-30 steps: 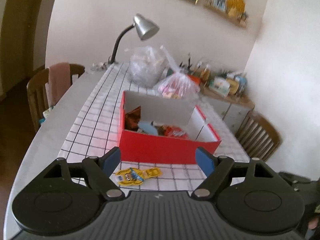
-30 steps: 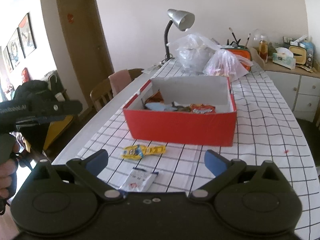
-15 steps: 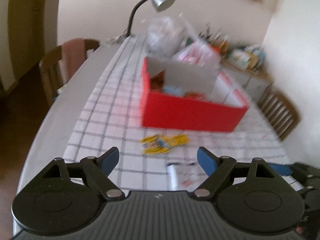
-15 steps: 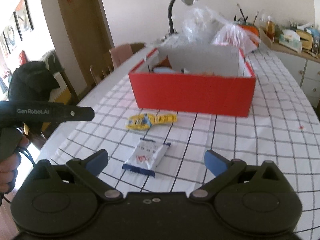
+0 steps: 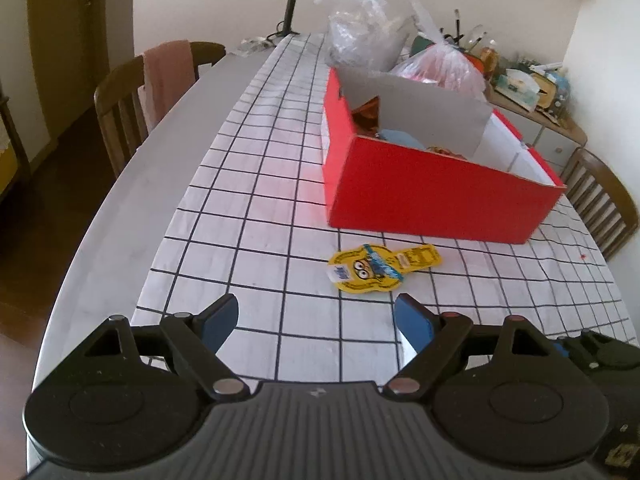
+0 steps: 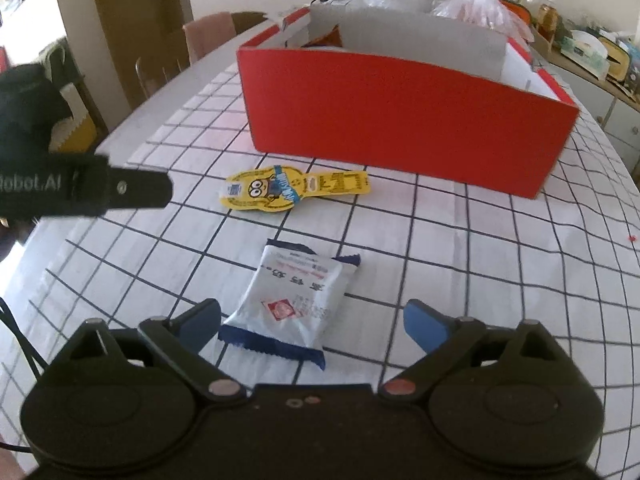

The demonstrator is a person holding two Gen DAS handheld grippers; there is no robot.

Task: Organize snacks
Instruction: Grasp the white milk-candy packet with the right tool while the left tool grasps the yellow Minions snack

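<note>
Now, going from left to right: in the left wrist view a wooden chair (image 5: 132, 104) with a pink cloth over its back stands at about 10 o'clock beside the tabletop (image 5: 132, 200), which carries a white grid-patterned cloth (image 5: 260, 208). The left gripper (image 5: 316, 320) hovers low over this cloth with its blue-tipped fingers spread wide and nothing between them. Just beyond it, toward 1 o'clock, lies the yellow cartoon snack packet (image 5: 380, 268), flat on the cloth. Behind that, at 1 o'clock, sits the red box (image 5: 432, 200), open on top, with several snacks inside its near-left part.

In the right wrist view the right gripper (image 6: 312, 326) is likewise spread wide, and the white snack pouch (image 6: 296, 296) with dark blue ends lies on the cloth just ahead of its left finger, untouched
</note>
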